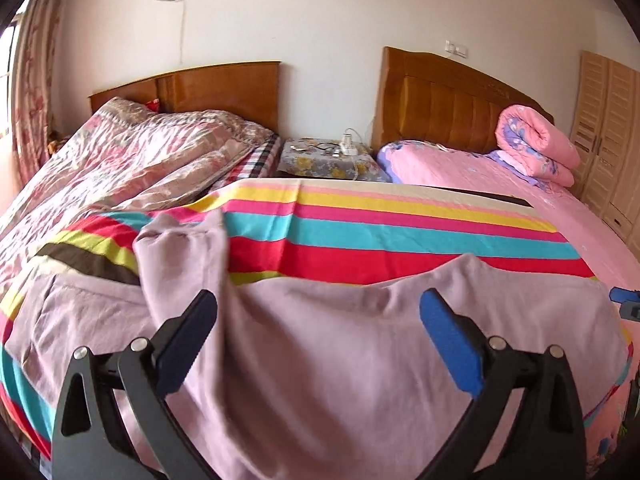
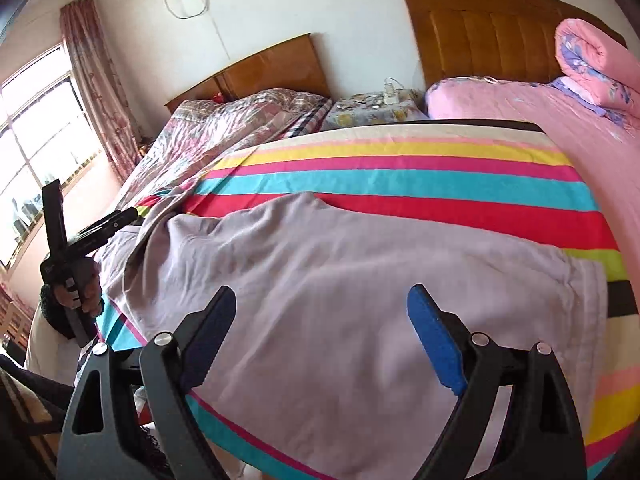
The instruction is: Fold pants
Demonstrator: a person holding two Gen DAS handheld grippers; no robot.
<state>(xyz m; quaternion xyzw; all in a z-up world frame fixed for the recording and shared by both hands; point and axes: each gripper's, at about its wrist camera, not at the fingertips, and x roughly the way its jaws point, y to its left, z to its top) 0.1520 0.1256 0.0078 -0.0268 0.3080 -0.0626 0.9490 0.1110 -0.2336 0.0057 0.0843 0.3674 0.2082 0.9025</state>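
L gripper [image 1: 318, 300] seen w/ jaws spread wide, nothing clamped; pale lilac soft-cloth pants [image 1: 320, 340] lie below it, spread flat on the multicolour striped bedsheet [image 1: 400, 232], one leg end bunched up at far left. R gripper [image 2: 322, 298] likewise wide apart, empty, hovering over the same pants. Rolled pink floral quilt [image 1: 536, 144] noted far right, by the headboard.

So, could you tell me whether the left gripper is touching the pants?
Apart. The right wrist view shows the left gripper raised beside the pants; in its own view the pads stand wide with nothing between them.
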